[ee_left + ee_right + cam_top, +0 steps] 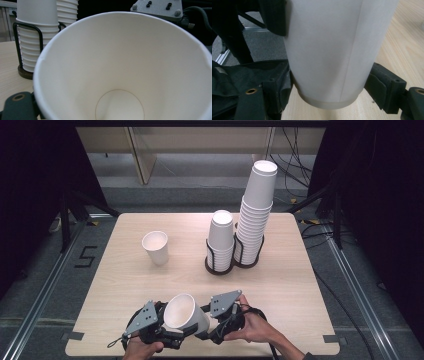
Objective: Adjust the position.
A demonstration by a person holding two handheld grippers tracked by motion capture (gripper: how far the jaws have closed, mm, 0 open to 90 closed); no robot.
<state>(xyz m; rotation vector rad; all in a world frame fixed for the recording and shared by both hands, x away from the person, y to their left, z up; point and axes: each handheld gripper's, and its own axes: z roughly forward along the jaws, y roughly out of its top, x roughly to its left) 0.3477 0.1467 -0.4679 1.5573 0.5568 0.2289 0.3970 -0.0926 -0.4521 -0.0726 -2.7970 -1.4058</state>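
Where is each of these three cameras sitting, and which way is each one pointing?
High view: above the person's side, looking forward and down on the wooden table; both hands show, left gripper and right gripper meeting at a tilted paper cup.
Left gripper view: rides the left gripper, looking into the cup's open mouth; one black jaw shows at bottom left; cup stacks behind.
Right gripper view: rides the right gripper, looking at the cup's outer wall and base, black jaws either side.
Shared: the same paper cup appears in all three views.

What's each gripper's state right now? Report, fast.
Left gripper: closed on the paper cup near its rim.
Right gripper: closed on the same cup near its base.
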